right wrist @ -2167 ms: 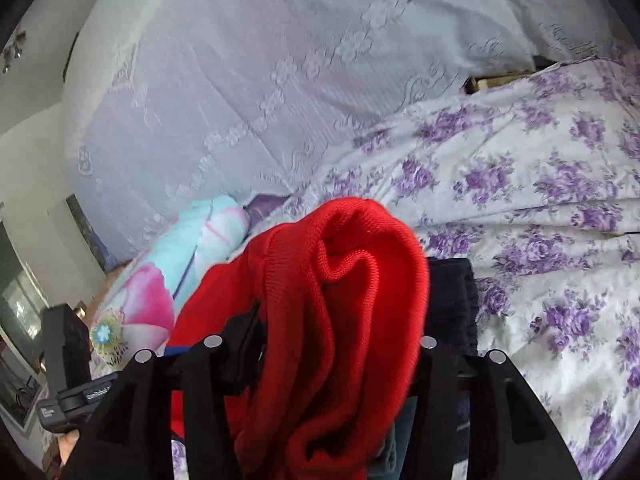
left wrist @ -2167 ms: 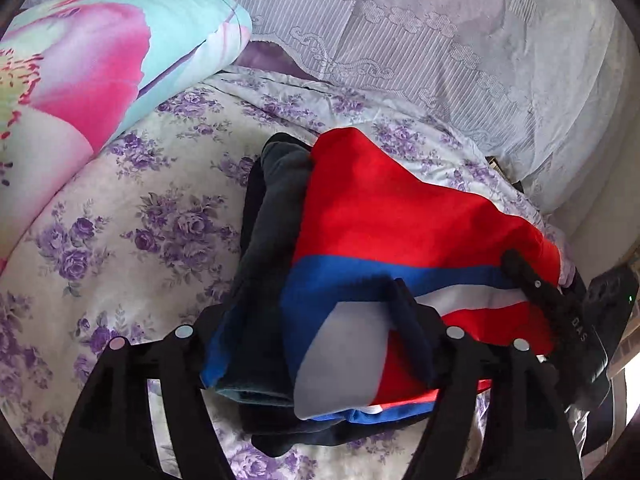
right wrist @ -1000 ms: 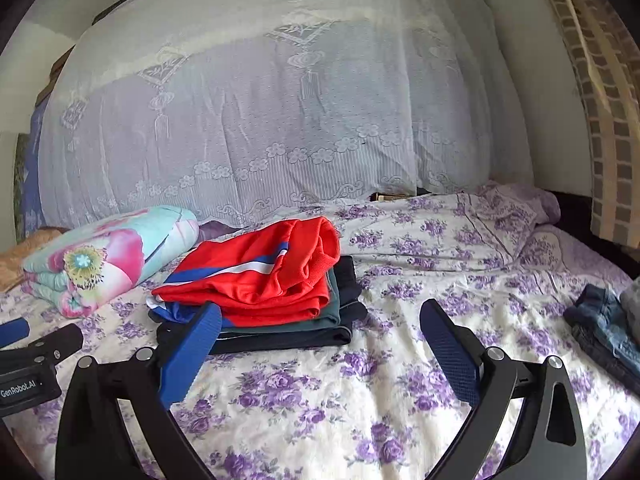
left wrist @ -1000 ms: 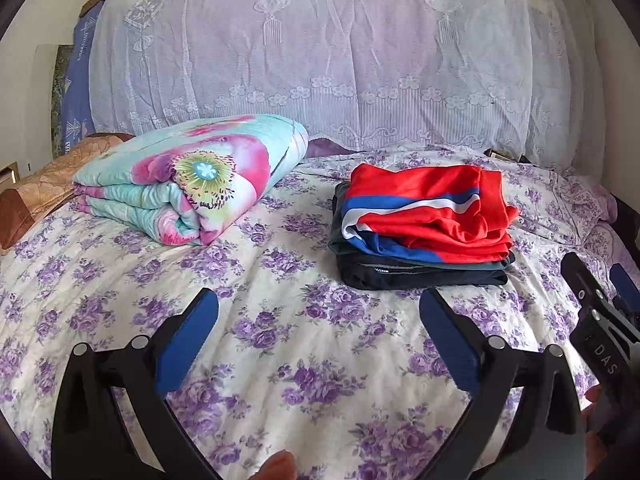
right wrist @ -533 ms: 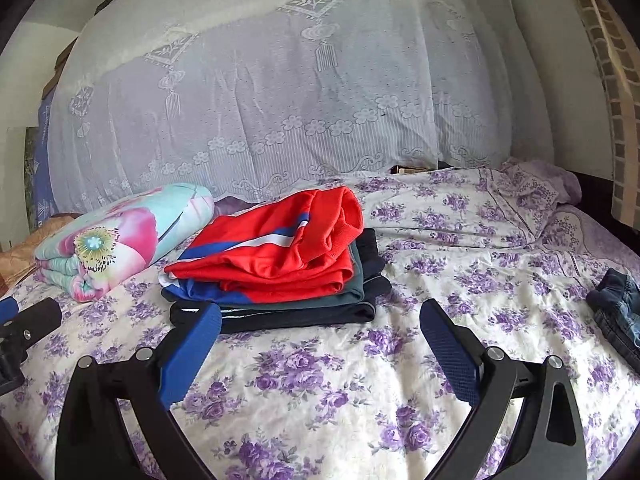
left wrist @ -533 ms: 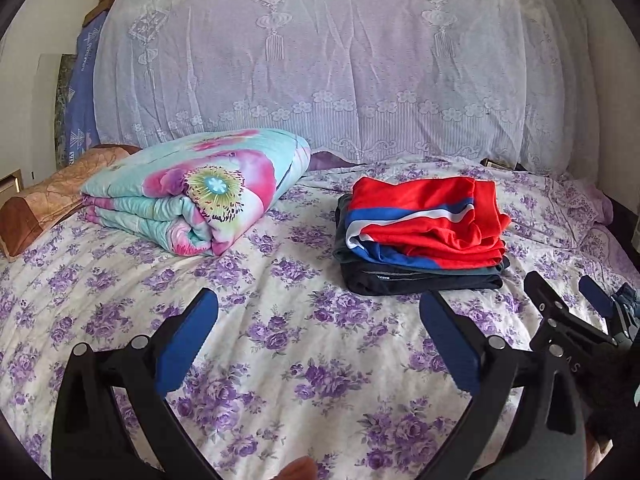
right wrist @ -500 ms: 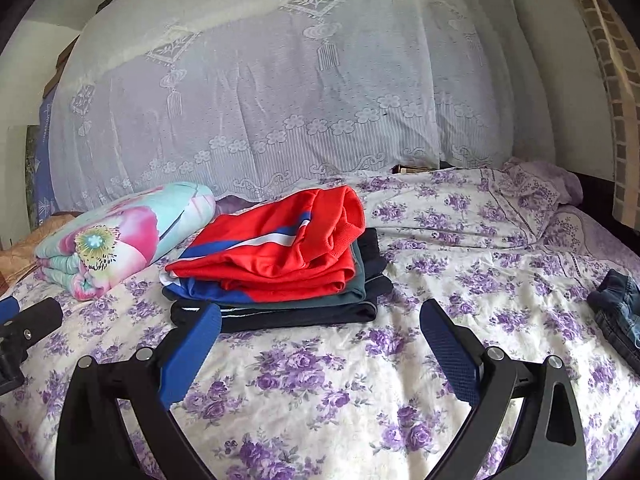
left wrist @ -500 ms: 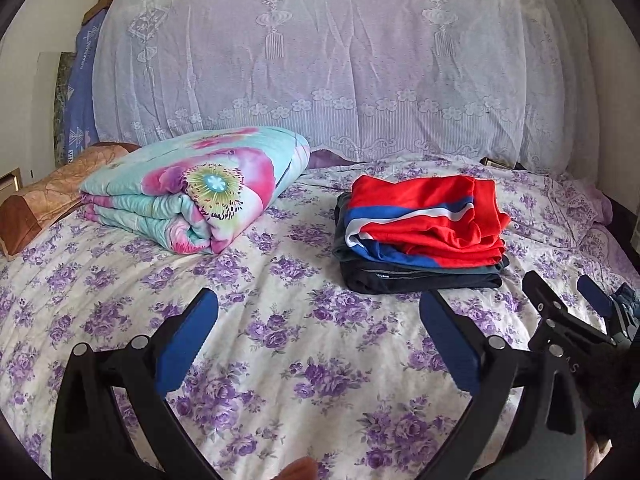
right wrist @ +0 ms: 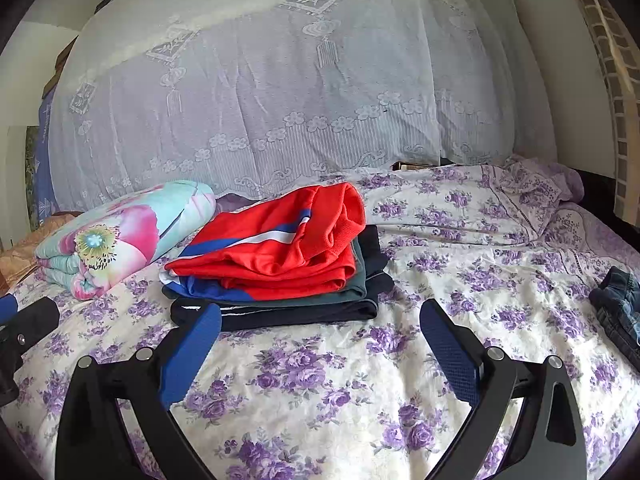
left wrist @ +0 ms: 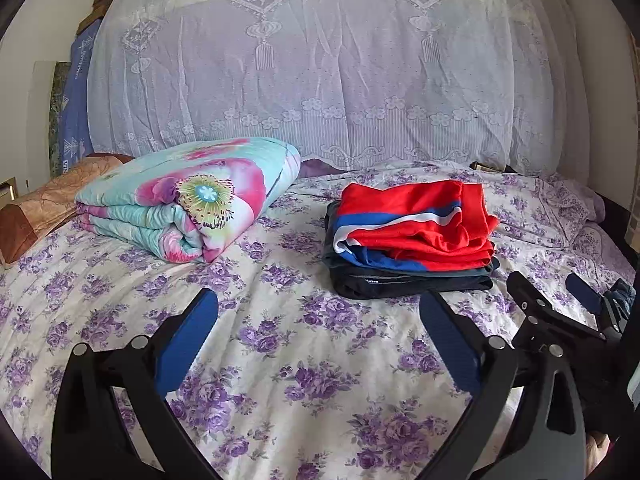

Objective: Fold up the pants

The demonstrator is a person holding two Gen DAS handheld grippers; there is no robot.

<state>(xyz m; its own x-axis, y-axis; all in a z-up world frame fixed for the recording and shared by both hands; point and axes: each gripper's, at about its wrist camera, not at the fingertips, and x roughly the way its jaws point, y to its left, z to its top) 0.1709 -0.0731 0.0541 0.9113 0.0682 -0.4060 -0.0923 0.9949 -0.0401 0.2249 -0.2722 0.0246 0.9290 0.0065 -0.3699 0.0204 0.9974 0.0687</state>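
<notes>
Both the left gripper (left wrist: 318, 344) and the right gripper (right wrist: 320, 344) hang spread wide and empty above the floral bedsheet (right wrist: 320, 408) — the folded red pants (right wrist: 276, 248) top a stack ahead, long axis crosswise, while unfolded jeans (right wrist: 618, 312) lie far right, nearer the right gripper.

Folded pants (right wrist: 276, 248) stacked on the bed (right wrist: 460, 280).
The right gripper (right wrist: 320, 344) hovers wide apart, empty, near the stack; a quilt (right wrist: 120, 236) lies beside it.
</notes>
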